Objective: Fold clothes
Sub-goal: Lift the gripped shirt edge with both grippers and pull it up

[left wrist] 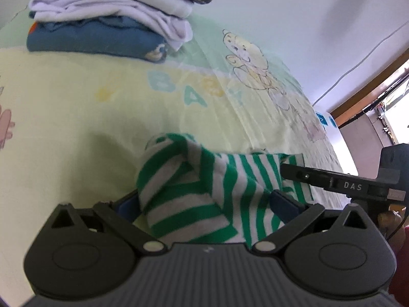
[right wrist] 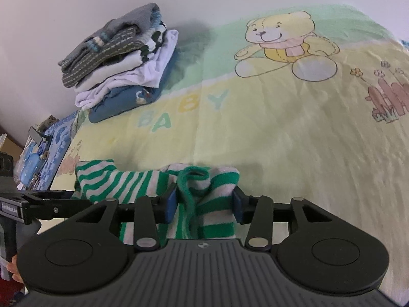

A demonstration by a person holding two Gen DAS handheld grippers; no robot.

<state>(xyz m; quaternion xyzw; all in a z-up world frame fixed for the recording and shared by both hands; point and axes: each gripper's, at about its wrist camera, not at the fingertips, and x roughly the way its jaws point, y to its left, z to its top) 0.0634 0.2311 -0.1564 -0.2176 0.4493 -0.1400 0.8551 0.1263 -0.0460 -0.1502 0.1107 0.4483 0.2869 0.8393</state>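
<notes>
while both tongs (left wrist: 204, 204) (right wrist: 204, 202) pinch it, the striped garment (left wrist: 194, 192) bunches between them.

Striped garment (left wrist: 202, 199) bunched between left gripper (left wrist: 204, 204) jaws on bedsheet (left wrist: 76, 117)

Pretty much the whole surface is covered by a pale yellow-green kids' bedsheet (right wrist: 255, 133), printed with a teddy bear (right wrist: 283, 43), "BABY" letters (right wrist: 179, 112) and a little fence (right wrist: 388, 99). A thin cable (left wrist: 358, 69) is seen running down the white wall (left wrist: 281, 12).
</notes>
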